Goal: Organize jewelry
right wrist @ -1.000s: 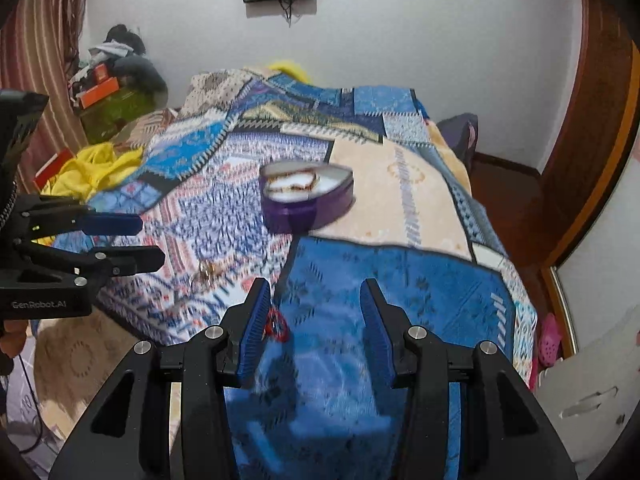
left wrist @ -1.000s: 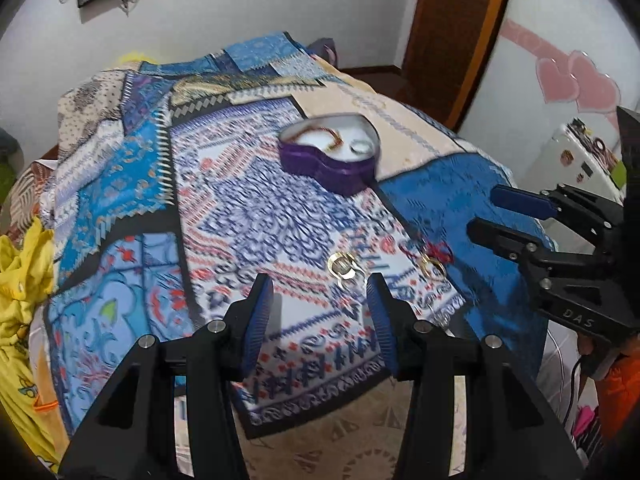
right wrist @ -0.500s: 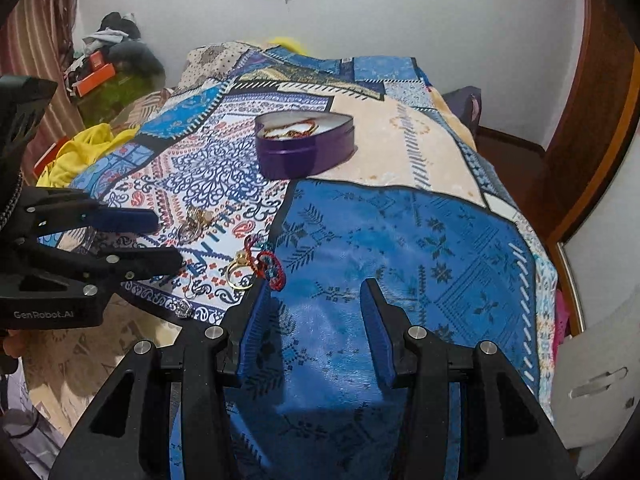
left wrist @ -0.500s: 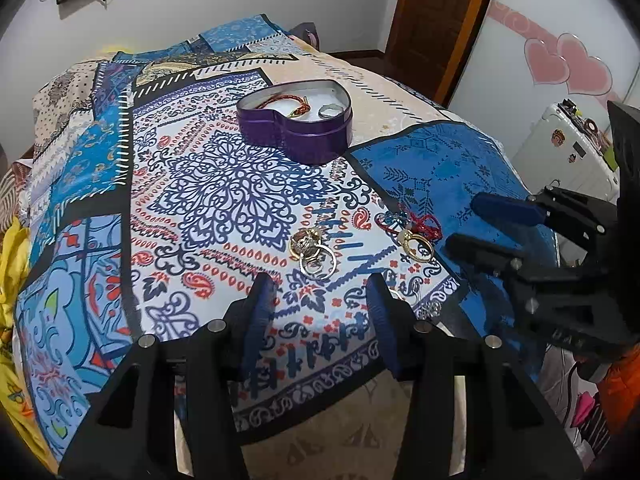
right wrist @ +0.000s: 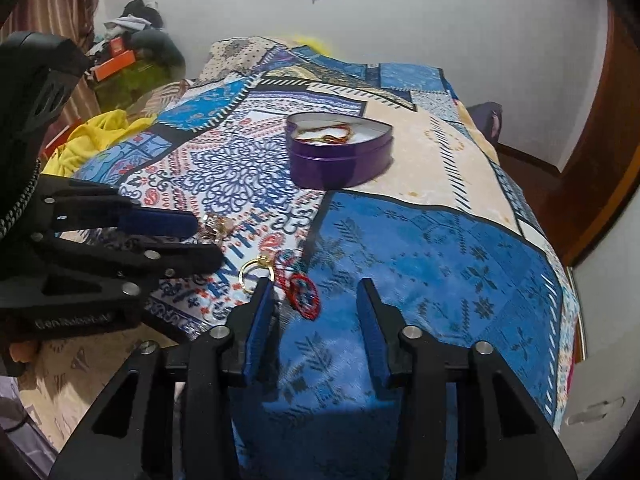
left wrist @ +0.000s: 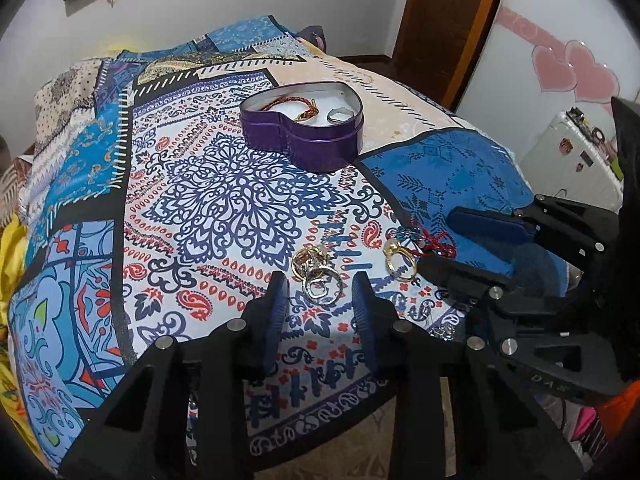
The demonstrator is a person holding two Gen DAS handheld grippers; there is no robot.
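Hovering just over the near edge of the patterned bedspread, the left gripper pointed steeply down with its blue pads parted; its jaws had just been closing, yet nothing was pressed between them. A cluster of silver and gold rings lay on the cloth just beyond the tips, in line with the gap but not pinched. To its right the right gripper came in sideways, also spread, its jaws likewise having just narrowed without taking hold of anything. Its lower finger rested close beside a gold ring and a tangle of red and blue cord bracelets.

From the right wrist, that gripper stood over the blue patch of the bedspread, the red bracelet lying just ahead of its left pad and the gold ring beside it. The left gripper reached in from the left, near the ring cluster.

Farther up the bed sat an open purple heart-shaped tin, well apart from the loose pieces, holding a braided red bracelet and a pale ring. Yellow fabric lay bunched at the bed's left side.
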